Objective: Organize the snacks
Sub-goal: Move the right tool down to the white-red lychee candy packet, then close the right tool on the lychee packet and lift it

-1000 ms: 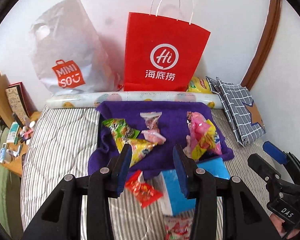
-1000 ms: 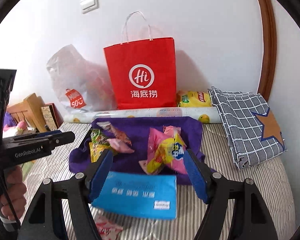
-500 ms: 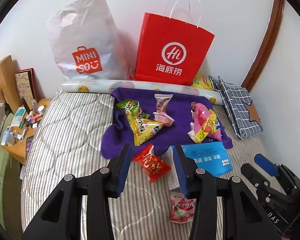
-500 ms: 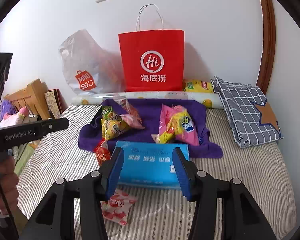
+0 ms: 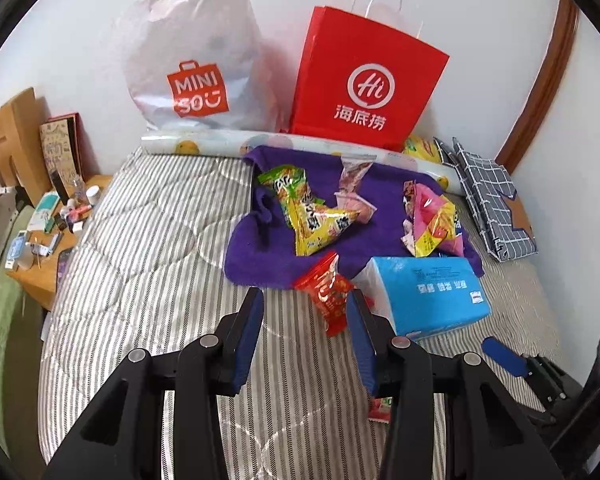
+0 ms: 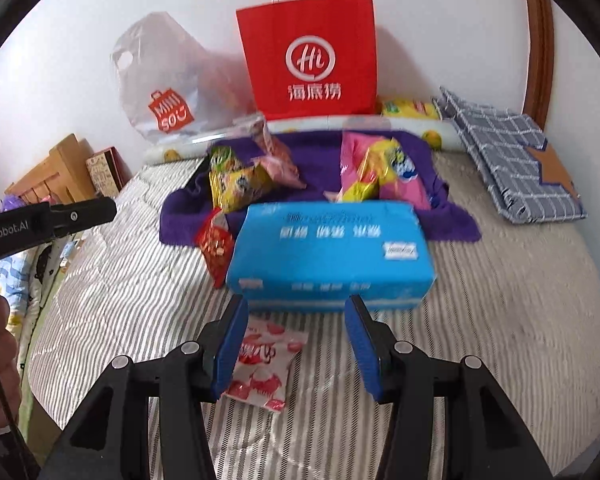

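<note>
Approach step. Left gripper [image 5: 306,312], jaws apart and empty, hovers near the red snack packet [image 5: 326,290] on the bed [image 5: 148,240]. Right gripper [image 6: 296,322], likewise apart, hangs over the red-and-white packet [image 6: 262,364] beside the blue box [image 6: 332,252]. Next: descend, straddle, close.

White wall [image 5: 480,20]; striped bed [image 5: 148,264]; wooden bedside table [image 5: 40,280].

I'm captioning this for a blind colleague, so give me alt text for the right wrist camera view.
The right tongs hang open over a striped bed, above a white-and-red snack packet and just short of a blue tissue pack. Behind it, more snack bags lie on a purple cloth, with a red paper bag against the wall.
</note>
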The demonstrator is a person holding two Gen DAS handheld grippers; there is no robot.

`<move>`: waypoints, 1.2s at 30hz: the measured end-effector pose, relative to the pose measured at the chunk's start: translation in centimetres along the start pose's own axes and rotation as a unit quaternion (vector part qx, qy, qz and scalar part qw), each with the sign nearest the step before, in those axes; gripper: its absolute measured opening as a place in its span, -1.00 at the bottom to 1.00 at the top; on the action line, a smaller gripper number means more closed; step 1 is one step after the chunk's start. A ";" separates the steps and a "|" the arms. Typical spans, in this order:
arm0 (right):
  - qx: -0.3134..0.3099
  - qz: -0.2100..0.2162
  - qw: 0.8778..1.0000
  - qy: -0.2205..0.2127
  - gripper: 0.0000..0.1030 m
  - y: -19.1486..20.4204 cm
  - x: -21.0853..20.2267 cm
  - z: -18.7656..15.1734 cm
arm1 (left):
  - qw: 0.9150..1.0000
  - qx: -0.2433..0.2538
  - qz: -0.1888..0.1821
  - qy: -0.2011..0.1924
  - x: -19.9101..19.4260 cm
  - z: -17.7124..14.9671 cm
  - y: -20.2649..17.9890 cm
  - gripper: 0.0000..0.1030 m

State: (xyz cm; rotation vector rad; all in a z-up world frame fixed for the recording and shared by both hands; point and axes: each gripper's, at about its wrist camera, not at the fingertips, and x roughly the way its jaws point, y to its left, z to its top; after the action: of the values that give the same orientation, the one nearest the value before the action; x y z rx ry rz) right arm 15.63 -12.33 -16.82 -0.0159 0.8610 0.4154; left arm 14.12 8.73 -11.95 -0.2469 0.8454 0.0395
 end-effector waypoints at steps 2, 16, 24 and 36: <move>0.001 -0.002 1.000 0.010 -0.06 0.3 0.8 -0.3 | 1.000 -0.007 0.000 0.001 0.4 -0.1 0.4 -0.17; 0.042 0.026 0.996 0.068 0.04 -0.3 5.1 -2.4 | 1.000 -0.014 -0.004 0.012 2.3 -0.2 2.0 -0.17; 0.024 0.024 0.997 0.071 0.26 0.9 6.0 -2.6 | 1.000 -0.012 -0.003 0.023 3.7 -0.2 2.0 -0.17; 0.009 0.014 0.997 0.070 0.37 2.1 6.7 -2.4 | 0.999 -0.016 0.000 0.033 4.9 -0.6 2.8 -0.17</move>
State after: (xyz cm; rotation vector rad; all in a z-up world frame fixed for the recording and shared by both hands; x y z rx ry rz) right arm 17.00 -8.50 -23.02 -0.0173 1.0045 0.4367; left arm 16.57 11.00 -16.50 -0.2800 0.9102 0.0446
